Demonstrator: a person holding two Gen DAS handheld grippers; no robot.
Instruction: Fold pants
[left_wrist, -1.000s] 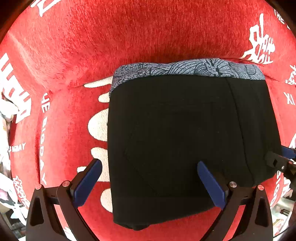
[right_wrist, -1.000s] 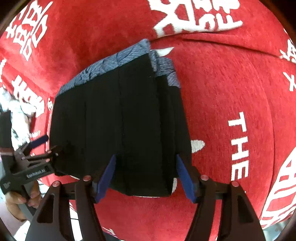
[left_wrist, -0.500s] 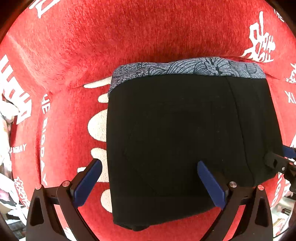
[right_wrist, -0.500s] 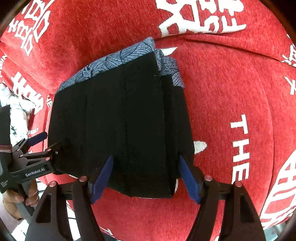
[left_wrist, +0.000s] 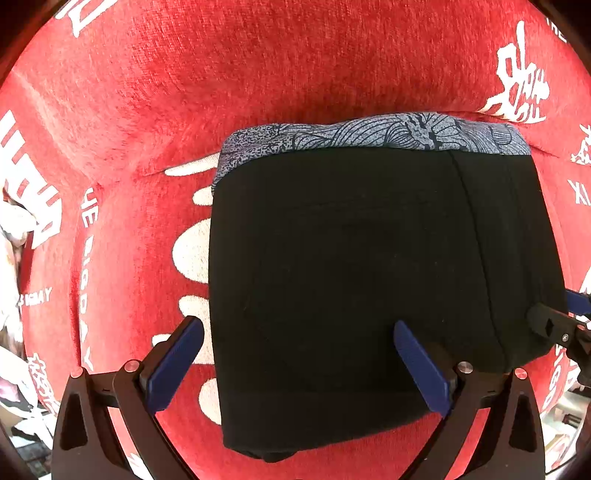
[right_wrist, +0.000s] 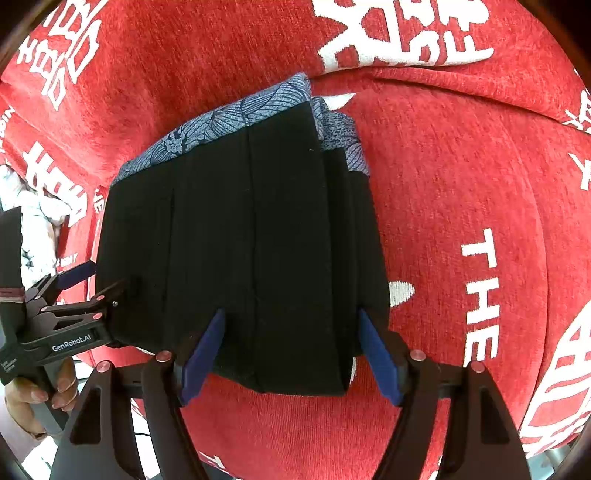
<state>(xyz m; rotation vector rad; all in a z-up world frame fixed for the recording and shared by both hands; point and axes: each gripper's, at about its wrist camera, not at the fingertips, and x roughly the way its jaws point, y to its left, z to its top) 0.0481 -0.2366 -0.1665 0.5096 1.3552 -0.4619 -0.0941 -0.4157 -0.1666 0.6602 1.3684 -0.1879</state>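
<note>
The black pants lie folded into a compact rectangle on the red seat cushion, with a grey-blue patterned band along the far edge. They also show in the right wrist view. My left gripper is open over the pants' near left corner, one finger off the cloth, one above it. My right gripper is open, its fingers straddling the near right end of the fold. Neither holds cloth. The left gripper also shows at the left of the right wrist view.
The red plush cushion with white lettering covers seat and backrest. White patterned cloth lies off the cushion's left side. The cushion's front edge runs just below the grippers.
The right gripper has drawn back slightly, so the pants sit a little farther from it. The left gripper and the pants have barely moved.
</note>
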